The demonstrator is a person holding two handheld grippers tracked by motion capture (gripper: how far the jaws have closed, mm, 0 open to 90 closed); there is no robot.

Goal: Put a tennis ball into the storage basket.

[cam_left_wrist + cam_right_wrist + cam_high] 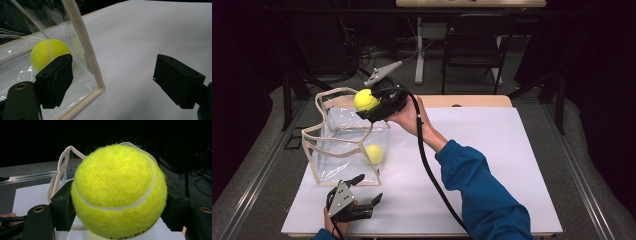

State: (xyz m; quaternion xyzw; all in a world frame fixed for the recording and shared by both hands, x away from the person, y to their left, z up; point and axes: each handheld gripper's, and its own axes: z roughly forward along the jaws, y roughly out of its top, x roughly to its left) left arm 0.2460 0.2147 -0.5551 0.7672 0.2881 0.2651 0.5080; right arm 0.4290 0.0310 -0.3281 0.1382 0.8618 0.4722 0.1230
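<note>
My right gripper [371, 104] is shut on a yellow tennis ball [366, 99] and holds it above the open top of a clear plastic bag [343, 142] with beige trim. In the right gripper view that held ball [119, 191] sits between both black jaws with the bag's rim [61, 167] behind it. A second tennis ball [374, 153] lies inside the bag near its right wall. My left gripper [365, 189] rests open on the white mat just in front of the bag. Seen from the left gripper view, the bag's corner edge [86, 50] and the inner ball [49, 53] lie beyond its left jaw.
A white mat [482, 150] covers the table and spreads wide to the right of the bag. The right gripper's black cable [429, 165] trails across the mat along the blue sleeve [482, 195]. A folding chair [472, 45] and table legs stand beyond the far edge.
</note>
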